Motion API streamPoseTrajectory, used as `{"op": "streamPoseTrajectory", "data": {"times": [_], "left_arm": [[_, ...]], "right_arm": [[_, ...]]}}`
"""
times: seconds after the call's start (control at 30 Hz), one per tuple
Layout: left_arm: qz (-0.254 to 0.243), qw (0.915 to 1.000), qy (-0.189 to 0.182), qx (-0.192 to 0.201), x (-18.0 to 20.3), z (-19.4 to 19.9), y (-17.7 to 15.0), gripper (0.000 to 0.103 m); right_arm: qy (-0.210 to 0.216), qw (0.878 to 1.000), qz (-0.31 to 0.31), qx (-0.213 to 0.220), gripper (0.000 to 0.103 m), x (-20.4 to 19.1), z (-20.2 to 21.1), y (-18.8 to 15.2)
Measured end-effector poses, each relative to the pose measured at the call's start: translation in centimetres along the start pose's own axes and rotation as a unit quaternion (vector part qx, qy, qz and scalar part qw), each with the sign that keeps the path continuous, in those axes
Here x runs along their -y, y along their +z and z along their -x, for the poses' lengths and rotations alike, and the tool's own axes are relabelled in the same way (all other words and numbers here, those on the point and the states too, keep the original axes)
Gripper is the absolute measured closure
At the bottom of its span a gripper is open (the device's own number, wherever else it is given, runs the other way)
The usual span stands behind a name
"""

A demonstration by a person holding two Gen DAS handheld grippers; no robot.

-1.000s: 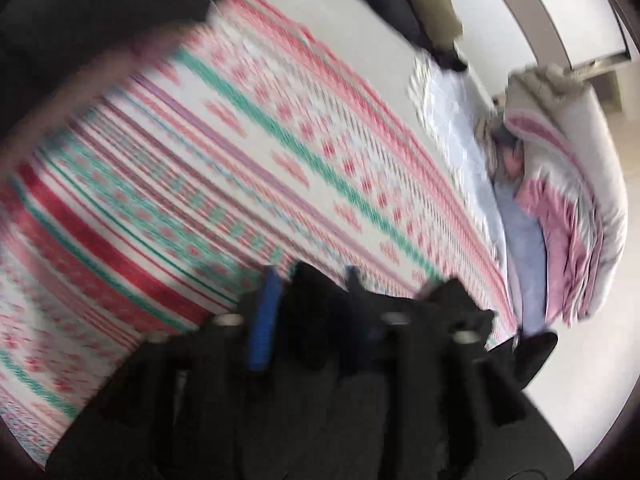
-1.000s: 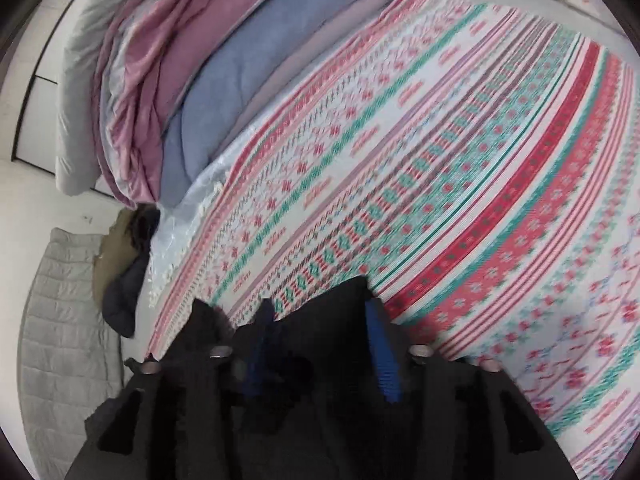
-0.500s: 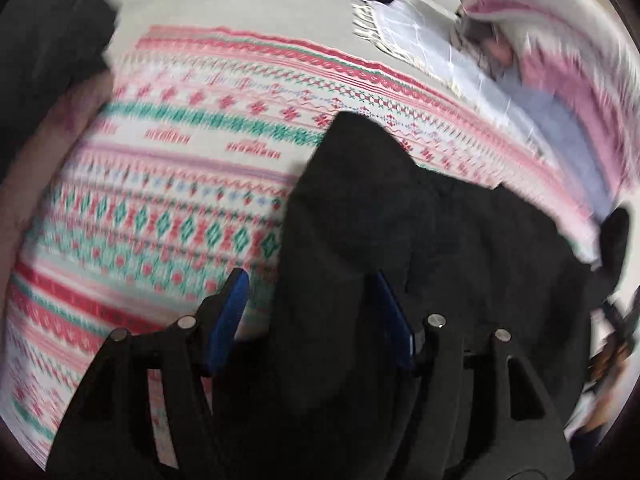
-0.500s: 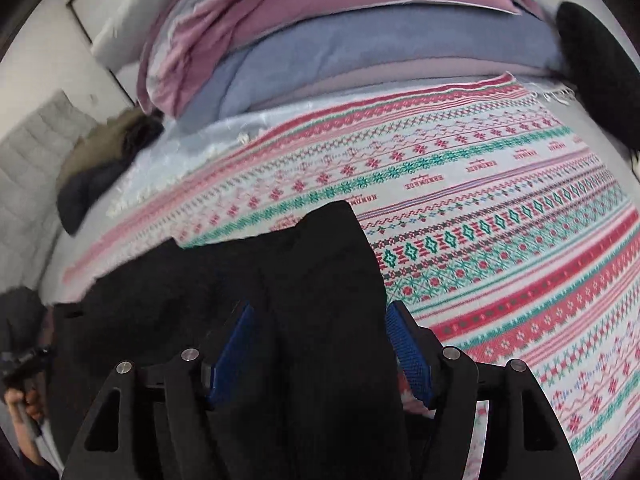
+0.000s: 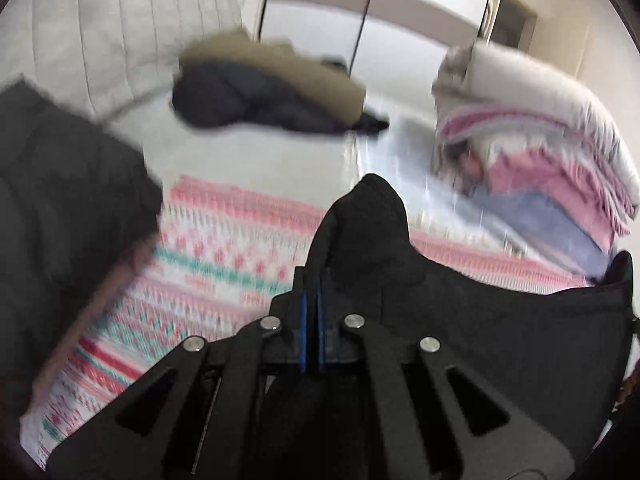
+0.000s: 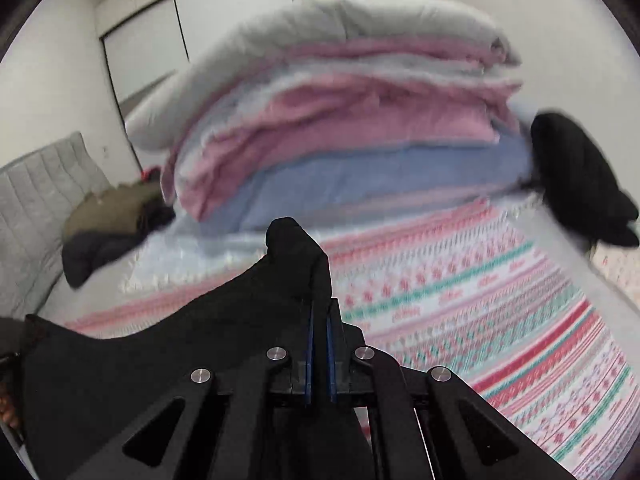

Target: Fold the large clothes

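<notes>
A large black garment [image 5: 500, 320] hangs above the patterned bed cover [image 5: 224, 256], stretched between both grippers. My left gripper [image 5: 311, 300] is shut on one corner of it, and a tuft of black cloth sticks up past the blue pads. In the right wrist view the same black garment [image 6: 168, 352] spreads to the left. My right gripper [image 6: 319, 320] is shut on its other corner, with a black peak standing above the fingers. The cloth below both grippers is hidden by their bodies.
A stack of folded quilts [image 6: 352, 120] in grey, pink and blue lies at the far side of the bed. A dark jacket with a tan one [image 5: 272, 92] lies by the padded headboard [image 5: 120, 32]. A black sleeve [image 5: 64, 208] is at left. Another black item [image 6: 580, 180] sits at right.
Both grippers went from open around the black garment's corners to shut on them. Both have risen and tilted up, lifting the garment off the bed cover.
</notes>
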State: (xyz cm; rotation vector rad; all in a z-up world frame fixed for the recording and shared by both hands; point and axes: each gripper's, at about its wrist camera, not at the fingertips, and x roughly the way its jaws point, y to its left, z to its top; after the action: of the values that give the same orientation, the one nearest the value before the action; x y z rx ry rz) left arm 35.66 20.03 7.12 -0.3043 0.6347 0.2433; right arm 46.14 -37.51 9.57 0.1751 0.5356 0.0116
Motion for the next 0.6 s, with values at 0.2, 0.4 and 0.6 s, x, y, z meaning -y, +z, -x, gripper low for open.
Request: {"op": "streamPoseTrajectory", "data": {"times": [0.2, 0.4, 0.6], "left_arm": [[-0.010, 0.9941, 0.068, -0.083, 0.2, -9.2, -0.8, 0.098], [-0.034, 0.9807, 0.141, -0.132, -0.2, -17.4, -7.5, 0.097], [-0.021, 0.9832, 0.141, -0.115, -0.4, -17.0, -7.4, 0.097]], "right_arm": [[-0.055, 0.998, -0.011, -0.041, 0.099, 0.3, -5.6, 0.4], [-0.124, 0.981, -0.007, -0.149, 0.099, 1.4, -16.6, -7.4], [-0.108, 0.983, -0.057, -0.139, 0.099, 3.5, -16.7, -9.1]]}}
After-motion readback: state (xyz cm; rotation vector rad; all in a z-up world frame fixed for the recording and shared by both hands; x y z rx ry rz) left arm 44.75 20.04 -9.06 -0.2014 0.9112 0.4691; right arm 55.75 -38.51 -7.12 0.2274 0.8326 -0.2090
